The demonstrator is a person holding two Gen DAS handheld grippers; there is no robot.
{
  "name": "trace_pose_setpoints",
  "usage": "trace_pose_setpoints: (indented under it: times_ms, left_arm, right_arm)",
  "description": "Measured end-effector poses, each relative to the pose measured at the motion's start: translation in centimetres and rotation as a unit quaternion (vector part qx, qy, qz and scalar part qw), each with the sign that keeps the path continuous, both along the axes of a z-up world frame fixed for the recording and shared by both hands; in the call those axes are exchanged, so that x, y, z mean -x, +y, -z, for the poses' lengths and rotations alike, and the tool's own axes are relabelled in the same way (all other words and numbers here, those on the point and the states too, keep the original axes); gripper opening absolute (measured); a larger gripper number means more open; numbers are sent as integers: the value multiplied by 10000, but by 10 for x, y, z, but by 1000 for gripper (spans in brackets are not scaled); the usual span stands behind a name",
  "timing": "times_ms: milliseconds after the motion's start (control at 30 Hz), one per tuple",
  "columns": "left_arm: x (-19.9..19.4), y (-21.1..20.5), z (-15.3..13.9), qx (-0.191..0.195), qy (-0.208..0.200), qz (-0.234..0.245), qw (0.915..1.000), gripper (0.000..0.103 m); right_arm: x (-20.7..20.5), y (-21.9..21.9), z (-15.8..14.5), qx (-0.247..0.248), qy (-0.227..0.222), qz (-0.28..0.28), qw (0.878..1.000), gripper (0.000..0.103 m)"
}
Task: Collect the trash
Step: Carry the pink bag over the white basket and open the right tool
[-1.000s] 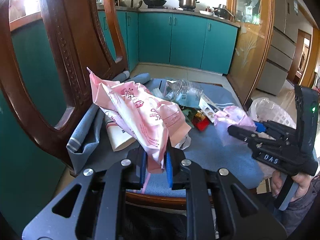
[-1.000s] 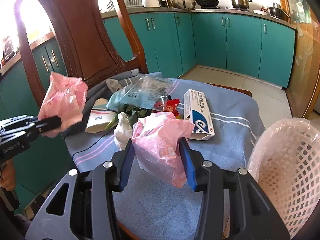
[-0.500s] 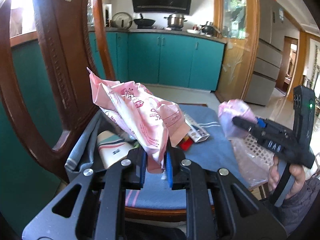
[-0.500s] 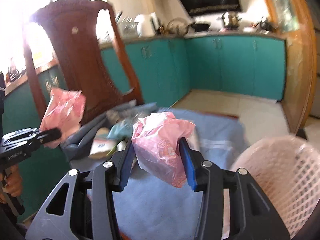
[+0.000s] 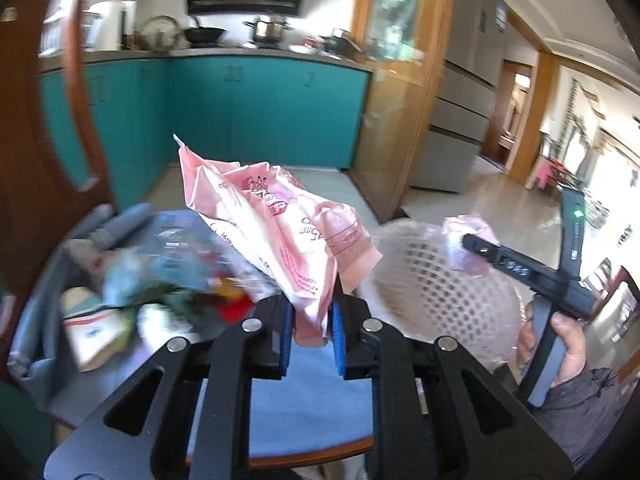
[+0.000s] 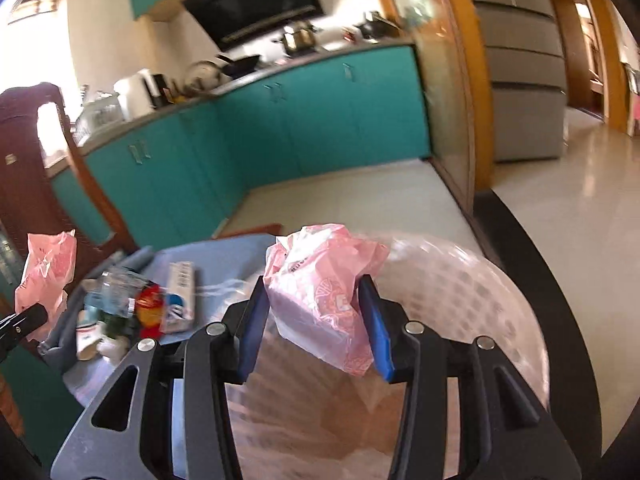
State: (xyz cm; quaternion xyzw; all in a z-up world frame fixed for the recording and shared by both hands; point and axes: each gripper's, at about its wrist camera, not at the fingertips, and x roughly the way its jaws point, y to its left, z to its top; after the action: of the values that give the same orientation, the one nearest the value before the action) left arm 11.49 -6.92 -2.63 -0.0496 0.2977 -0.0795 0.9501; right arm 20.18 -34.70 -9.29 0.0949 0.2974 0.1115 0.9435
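**Two pink bags on their way to the basket**

The left gripper (image 5: 311, 332) is clamped on a crumpled pink printed wrapper (image 5: 276, 228), which stands up from the blue pads at centre frame in the left wrist view. The right gripper (image 6: 316, 330) is closed on a bunched pink plastic bag (image 6: 324, 288); the film bulges out between and above its pads at centre frame.

Both pieces look light, thin and soft. They crush rather than resist, so a pinch anywhere on a gathered fold should hold, though loose film may slip or snag on the pads when let go. Nothing about them seems fragile.

The white mesh basket (image 6: 480, 304) fills the lower right of the right wrist view, directly under and beyond the held bag; in the left wrist view it sits at right of centre, behind the wrapper. It is blurred, and I cannot tell whether anything lies inside.

More trash is left on the blue cloth (image 5: 304, 408) at left of both views: a paper cup (image 5: 94, 328), a clear crinkled packet (image 6: 116, 284), a red wrapper (image 6: 150, 304) and a long white box (image 6: 180, 296), all close together.
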Motion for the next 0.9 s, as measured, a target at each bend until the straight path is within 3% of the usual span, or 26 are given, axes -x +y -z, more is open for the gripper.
trace_pose_setpoints:
  times_ms: [67,200,567,633,733,833,900]
  left_arm:
    - [-10,-17,8,63,114,221,9997,18]
    - [-34,-52,26,229,450,672,9965,18]
    - [-61,-124,53,101,801,1654,9829,20]
    - [-66,-131,56,68,898,1669,9819,25]
    - [-71,-132,59,89,969,1676,9810,59]
    - [-67,-117,51,185,857,1435,9858,63]
    - [-62,-98,43,47,666,1014,9926,64]
  right_arm:
    - [-1,-3,4,117,94,142,9998,49]
    - [-3,-21,5,-27,143,641,9978,84]
    - [-1,-64,4,-946,145,1567,9830,89]
    - [0,-69,7,-1063,164,1632,9807,89]
    - [0,-69,7,-1053,212,1614,9810,89]
    - [-3,-65,4,-930,177,1567,9831,89]
    - [-4,-58,1,-881,118,1478,9850,89]
